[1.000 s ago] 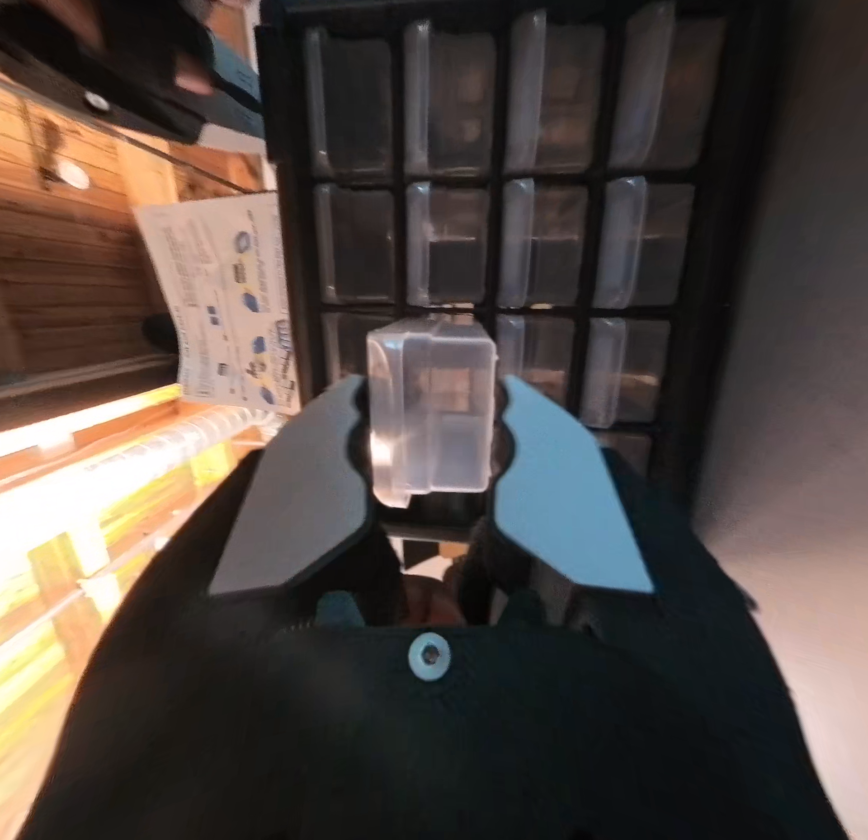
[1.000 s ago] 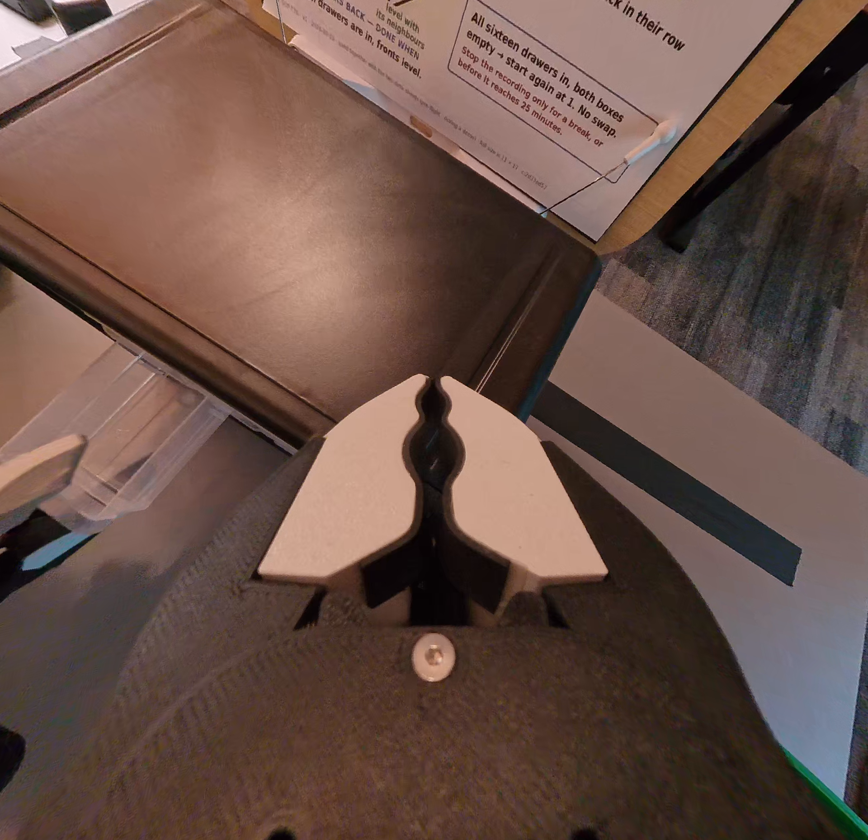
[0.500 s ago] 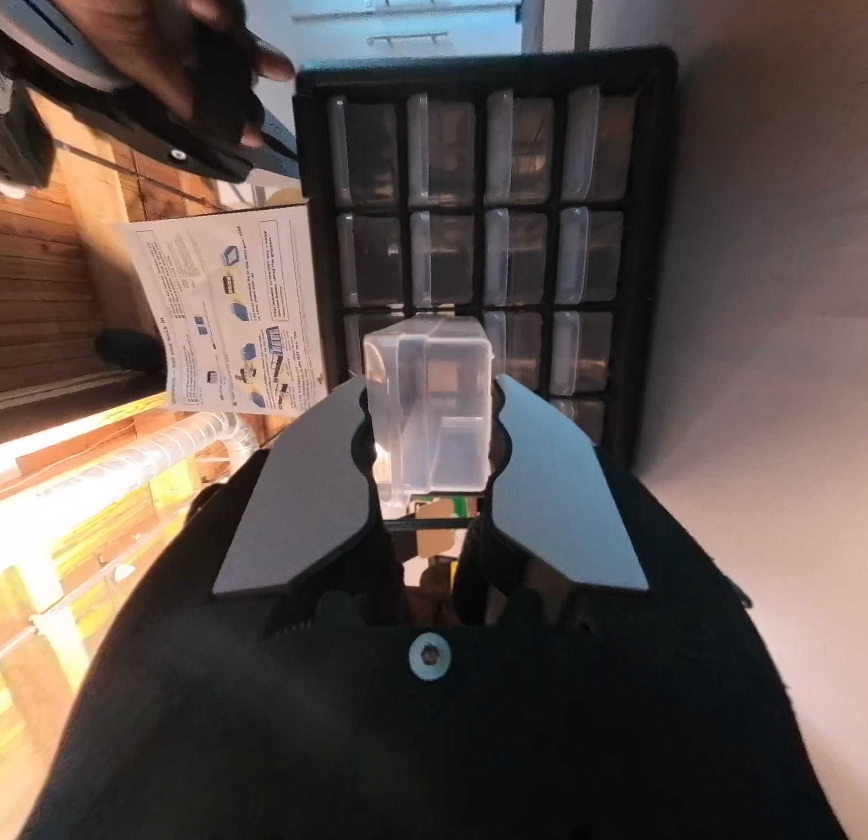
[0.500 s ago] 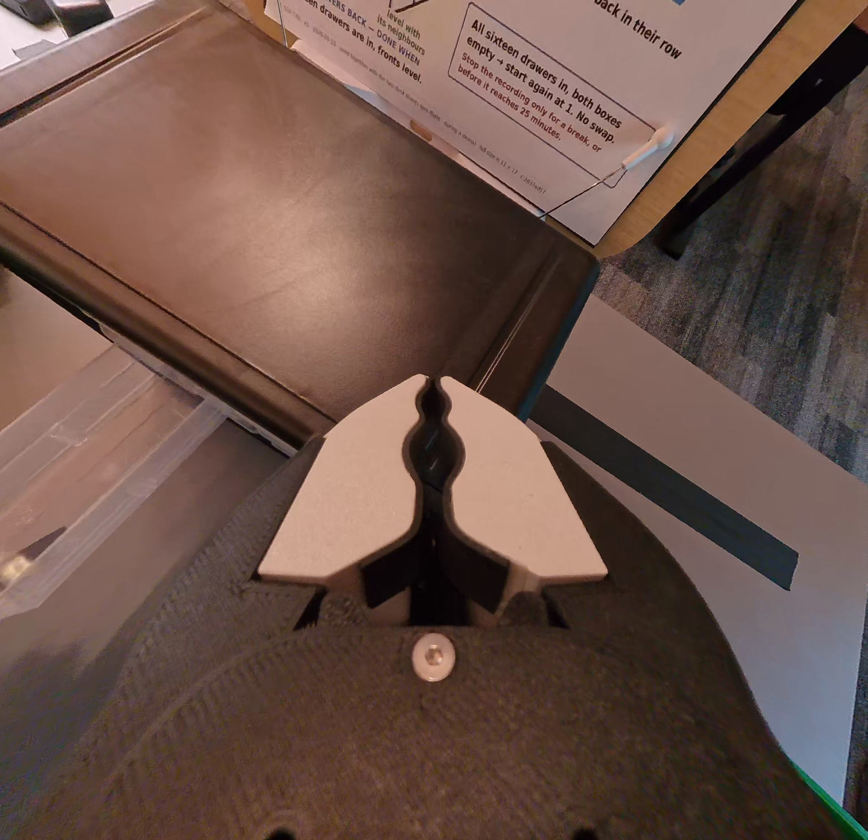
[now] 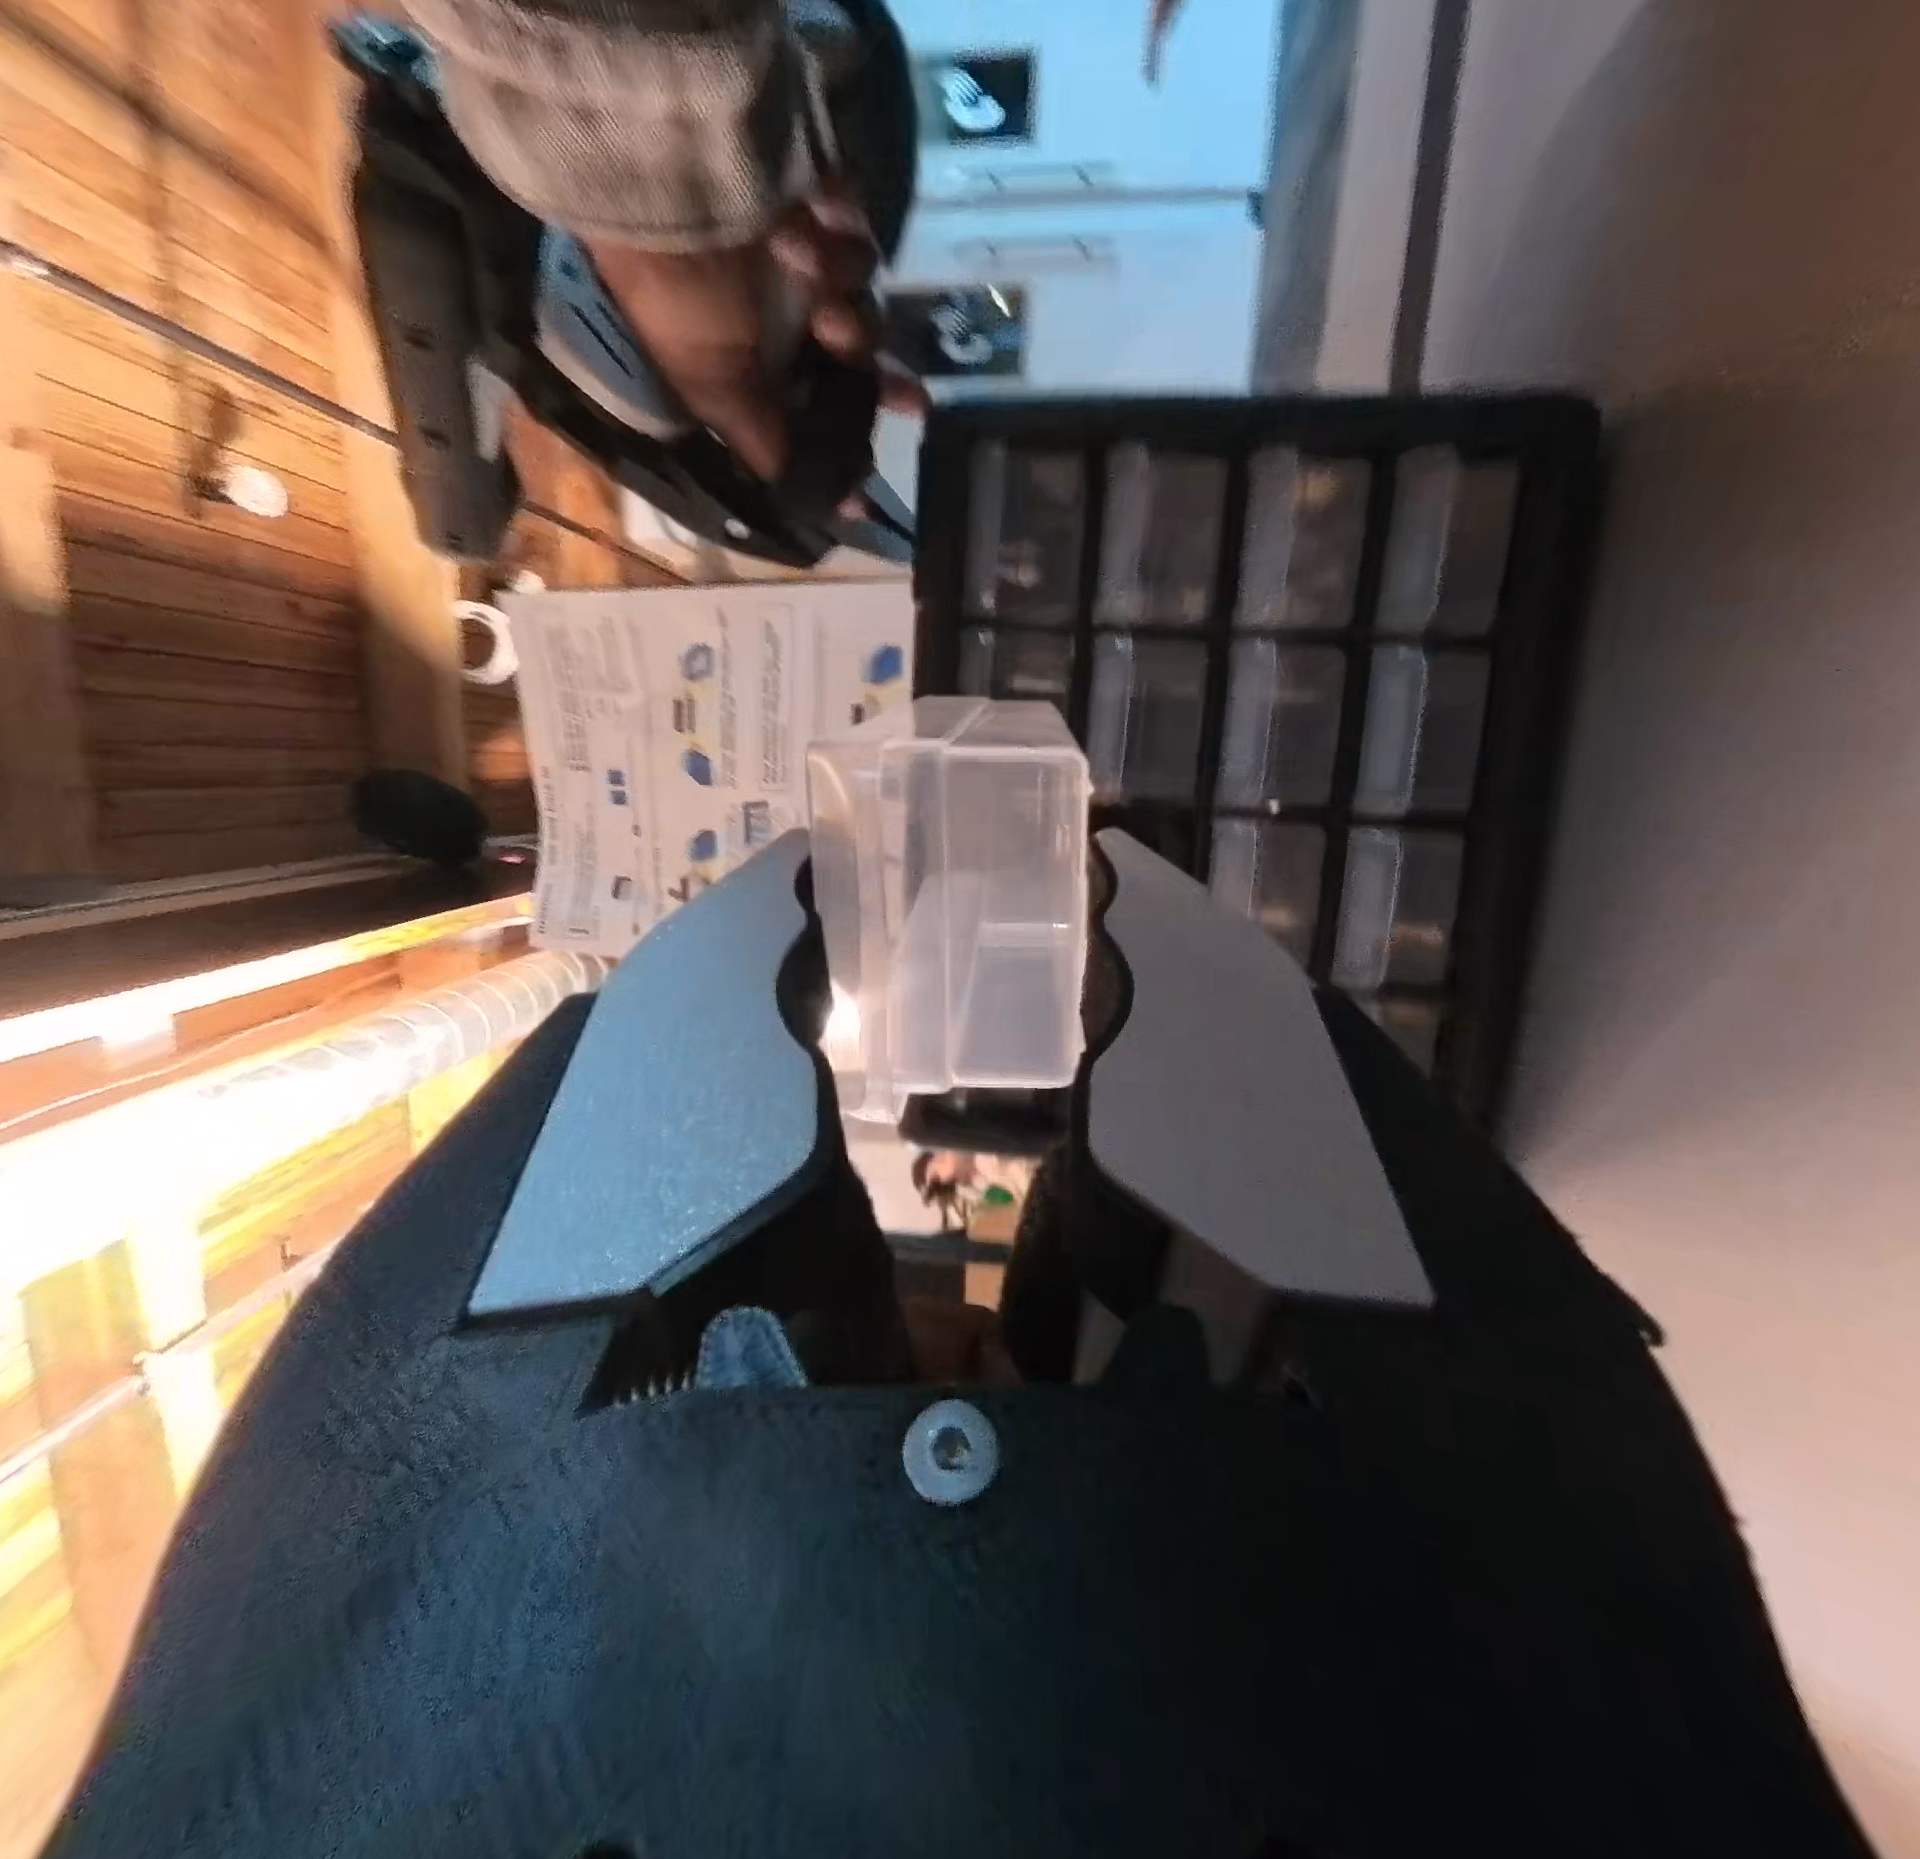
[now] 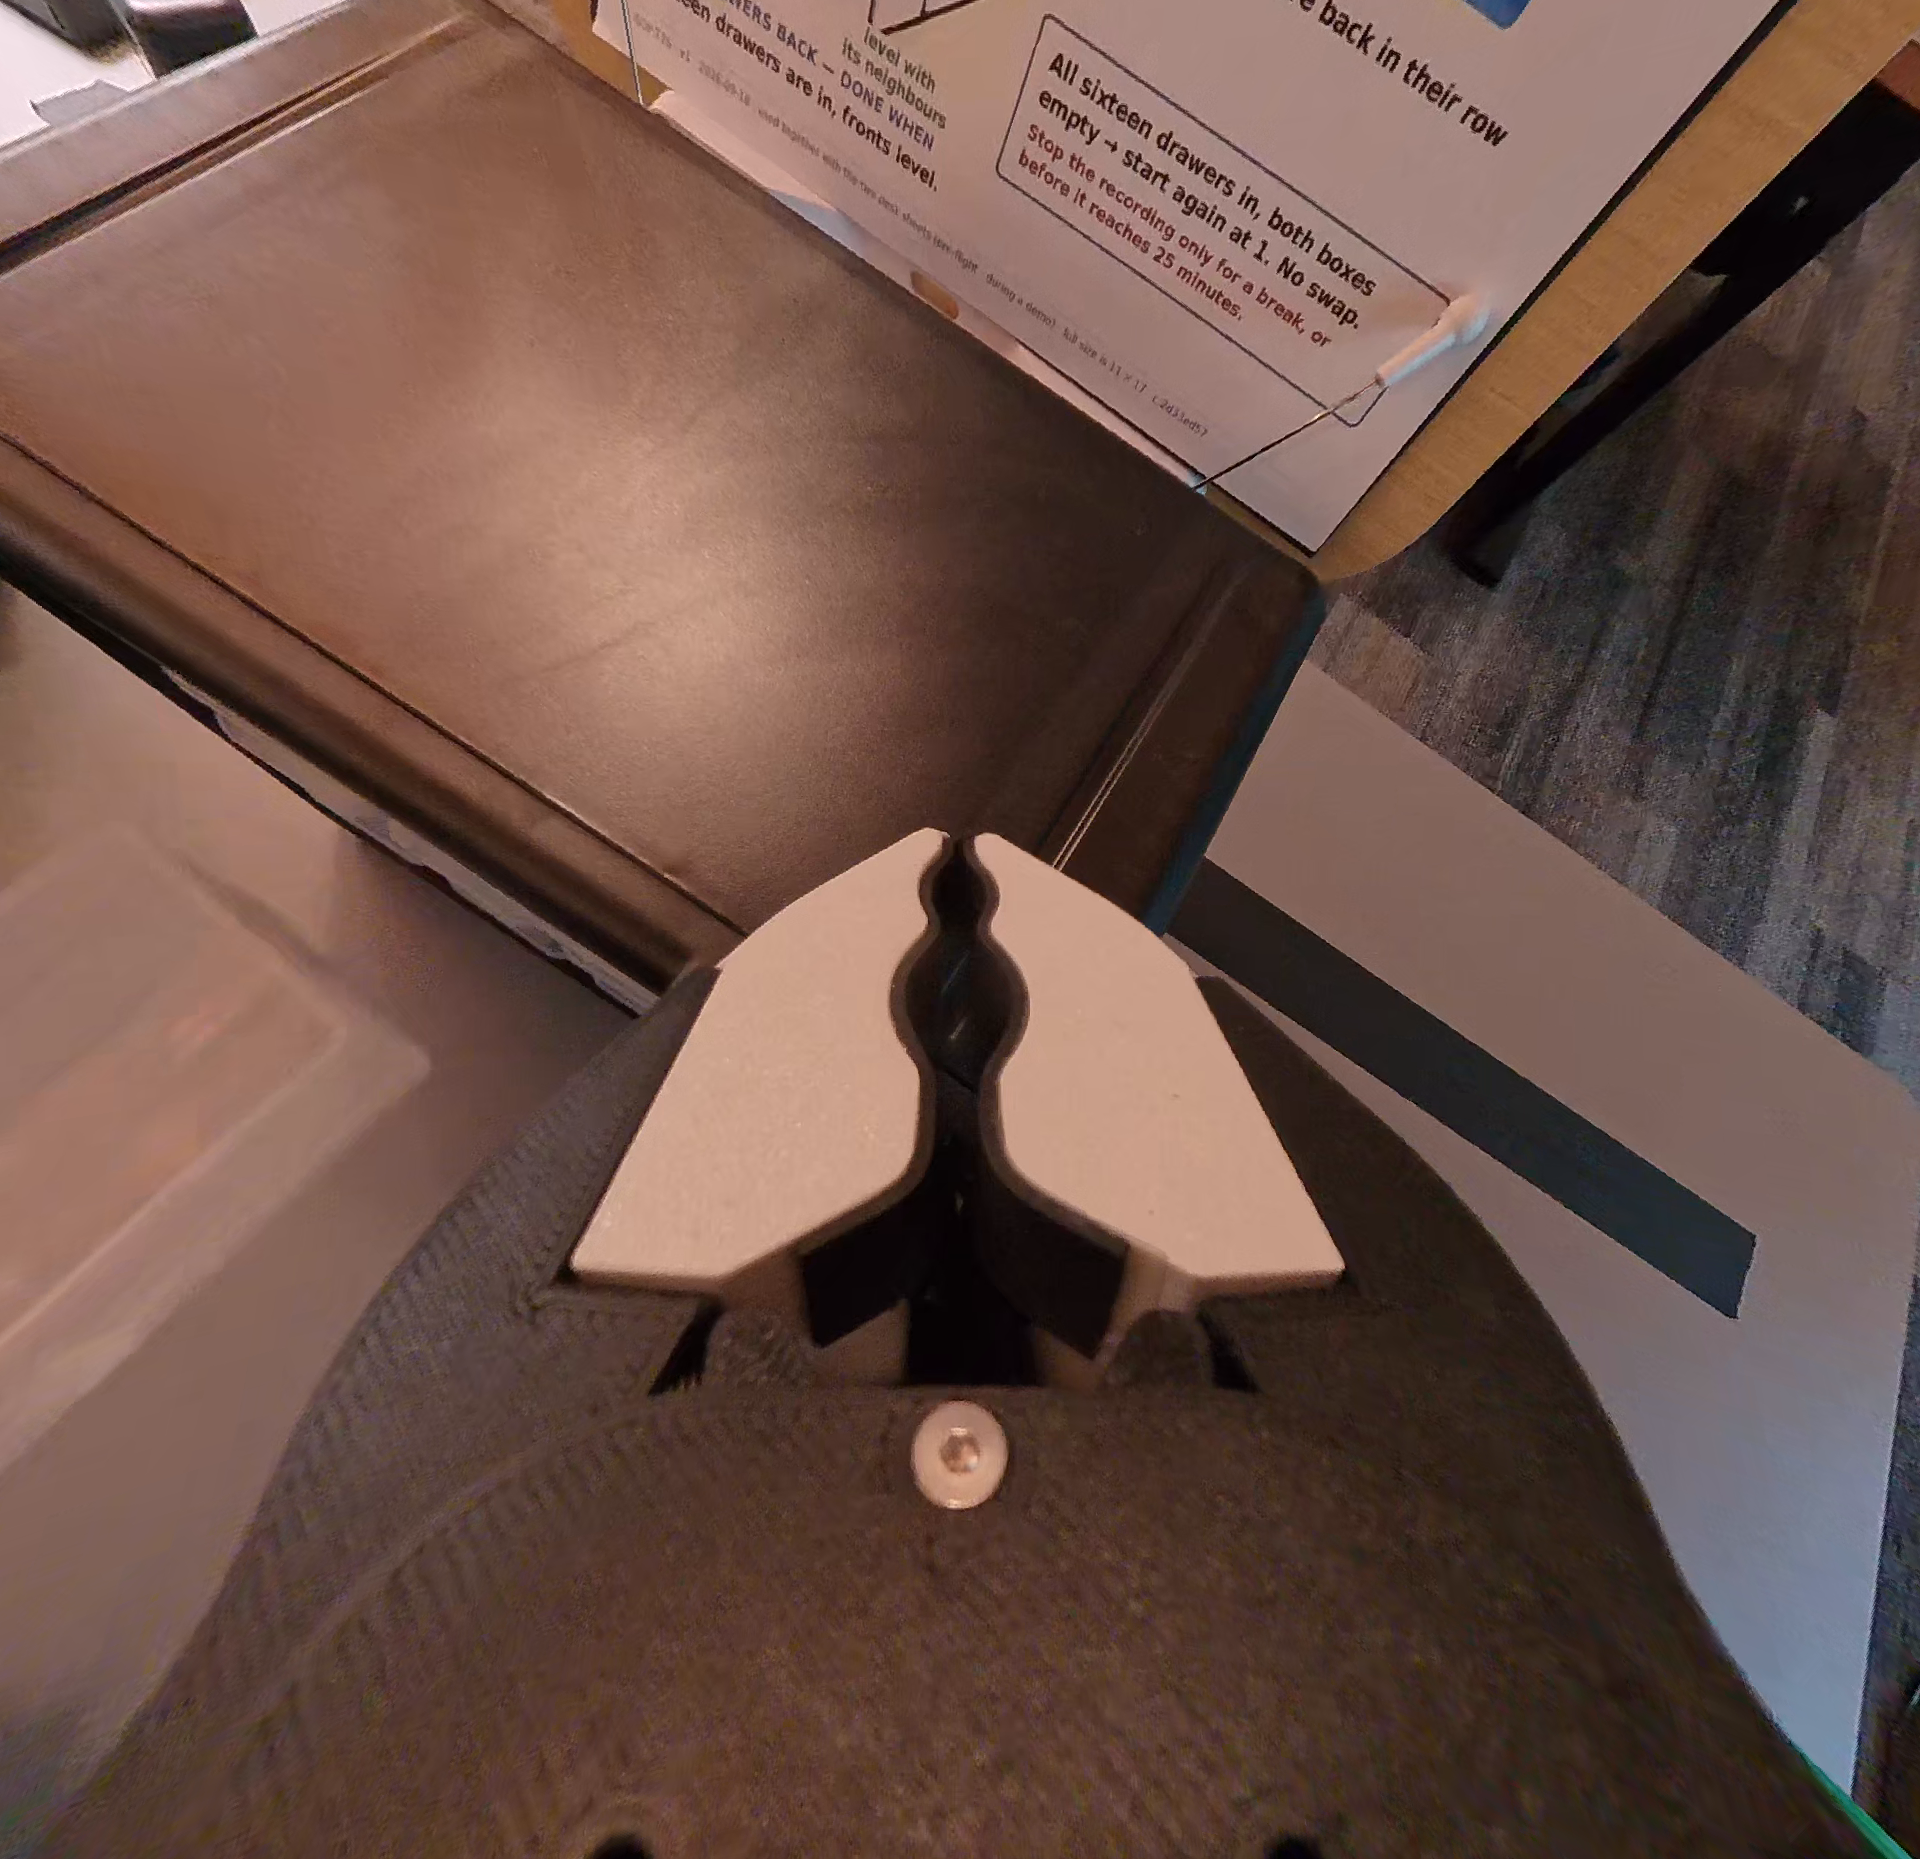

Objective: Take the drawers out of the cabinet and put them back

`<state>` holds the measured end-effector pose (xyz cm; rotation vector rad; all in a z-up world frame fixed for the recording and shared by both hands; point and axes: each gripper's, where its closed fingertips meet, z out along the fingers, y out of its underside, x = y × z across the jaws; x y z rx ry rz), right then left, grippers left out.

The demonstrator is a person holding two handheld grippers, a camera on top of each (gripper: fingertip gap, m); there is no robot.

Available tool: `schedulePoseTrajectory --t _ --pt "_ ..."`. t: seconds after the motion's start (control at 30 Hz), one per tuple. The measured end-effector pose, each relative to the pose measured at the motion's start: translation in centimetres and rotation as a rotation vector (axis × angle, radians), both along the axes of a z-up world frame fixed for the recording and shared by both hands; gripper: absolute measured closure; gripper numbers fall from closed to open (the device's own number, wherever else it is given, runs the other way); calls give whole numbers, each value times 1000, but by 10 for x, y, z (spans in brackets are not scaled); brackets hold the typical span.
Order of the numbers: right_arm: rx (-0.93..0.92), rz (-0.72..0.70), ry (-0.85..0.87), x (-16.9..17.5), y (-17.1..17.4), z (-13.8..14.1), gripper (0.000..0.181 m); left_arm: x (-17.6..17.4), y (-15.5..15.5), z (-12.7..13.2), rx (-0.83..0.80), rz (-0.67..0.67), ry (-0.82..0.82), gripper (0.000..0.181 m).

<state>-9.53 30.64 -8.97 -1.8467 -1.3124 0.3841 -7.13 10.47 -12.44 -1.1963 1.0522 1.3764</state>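
My left gripper (image 5: 951, 853) is shut on a clear plastic drawer (image 5: 971, 895) and holds it in the air, away from the black cabinet (image 5: 1558, 604). The cabinet holds rows of clear drawers (image 5: 1288, 708). My right gripper (image 6: 961, 848) is shut and empty, pressed on the cabinet's dark top (image 6: 582, 459). The same clear drawer (image 6: 156, 1103) shows blurred at the left of the right wrist view. The right gripper and the hand holding it (image 5: 727, 375) show at the upper left of the left wrist view.
A white instruction sheet (image 6: 1195, 116) on a wooden board stands behind the cabinet; it also shows in the left wrist view (image 5: 707, 749). The white table (image 6: 1558, 1030) carries a strip of black tape (image 6: 1455, 1103). Grey carpet (image 6: 1714, 562) lies beyond the table edge.
My left gripper has pulled the clear drawer back out of the cabinet, which now stands farther off. The right gripper has stayed on the cabinet top.
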Motion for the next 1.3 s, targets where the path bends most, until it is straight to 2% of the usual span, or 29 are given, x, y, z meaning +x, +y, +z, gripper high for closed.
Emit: schedulePoseTrajectory --t 0.17,0.23,0.3,0.33,0.4,0.47,0.57,0.63,0.73,0.83,1.0,1.07,1.1,1.17,1.23,1.3 --pt "57 26 11 0 -3 1 181 22 -8 -13 167 -158 37 135" --pt "74 121 73 0 -21 7 159 17 -6 -13 159 -174 -16 135" --pt "113 285 194 3 -56 21 139 9 -3 -11 149 -177 -92 135" --pt "170 366 240 10 -74 28 127 5 -3 -10 141 -185 -114 135" --pt "332 554 254 32 -117 30 117 2 -3 -12 128 -202 -139 135" --pt "532 689 184 58 -153 14 115 2 -2 -15 108 -210 -148 135" --pt "923 778 21 83 -195 -20 119 13 -3 -20 74 -246 -129 137" --pt "1128 801 -69 89 -217 -40 122 23 -5 -24 54 -276 -106 137" --pt "1359 773 -199 85 -227 -57 121 38 -9 -28 30 -324 -81 136" --pt "1383 723 -202 77 -220 -61 121 48 -15 -30 15 -365 -66 135" --pt "1452 706 -217 72 -215 -63 134 49 -18 -26 34 -407 -88 134" --pt "1454 690 -176 74 -214 -59 135 55 -24 -19 49 -483 -181 130" --pt "1463 668 -145 76 -213 -55 136 57 -28 -15 44 -524 -256 123" --pt "1466 620 -61 83 -210 -41 136 59 -35 -2 6 -616 -476 113" --pt "1471 566 56 92 -210 -23 137 55 -42 16 -49 -734 -820 103" --pt "1500 529 184 100 -217 -3 136 43 -43 35 -154 -867 -1314 96"
